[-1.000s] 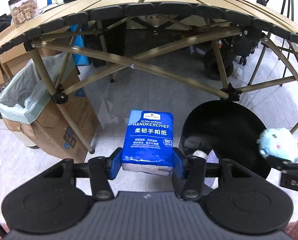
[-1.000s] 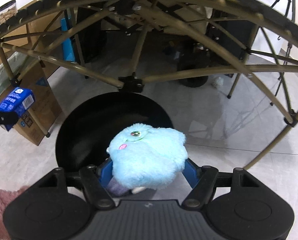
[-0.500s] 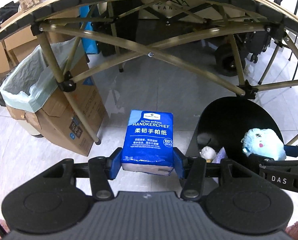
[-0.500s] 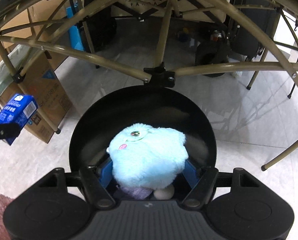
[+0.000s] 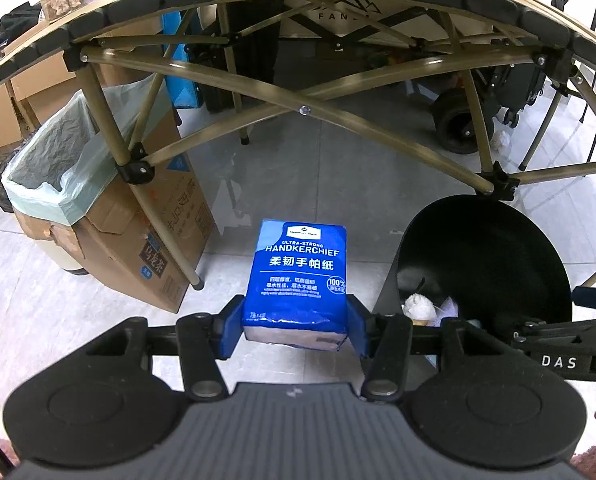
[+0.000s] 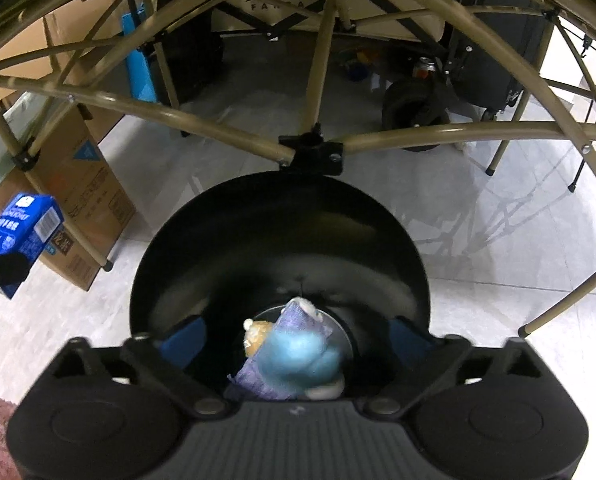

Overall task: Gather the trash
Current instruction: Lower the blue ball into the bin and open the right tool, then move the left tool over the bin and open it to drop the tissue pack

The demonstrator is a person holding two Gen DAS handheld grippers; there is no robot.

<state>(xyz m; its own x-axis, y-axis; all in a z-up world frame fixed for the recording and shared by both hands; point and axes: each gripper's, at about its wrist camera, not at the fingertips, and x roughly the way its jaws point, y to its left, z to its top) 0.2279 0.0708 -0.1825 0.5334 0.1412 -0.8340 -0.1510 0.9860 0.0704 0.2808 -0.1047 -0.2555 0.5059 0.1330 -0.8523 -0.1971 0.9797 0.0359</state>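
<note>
Blue plush toy [image 6: 298, 360] lies in the black bin [image 6: 277, 216] below the spread, just-opened right claw [image 6: 293, 340]; left claw [image 5: 295, 330] pinches the tissue pack [image 5: 298, 276].

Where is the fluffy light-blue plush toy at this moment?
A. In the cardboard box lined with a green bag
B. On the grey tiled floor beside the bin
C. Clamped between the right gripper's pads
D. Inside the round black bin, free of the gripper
D: the fluffy light-blue plush toy lies inside the round black bin, and the right gripper has just opened, its blue pads clear of the toy.
</note>
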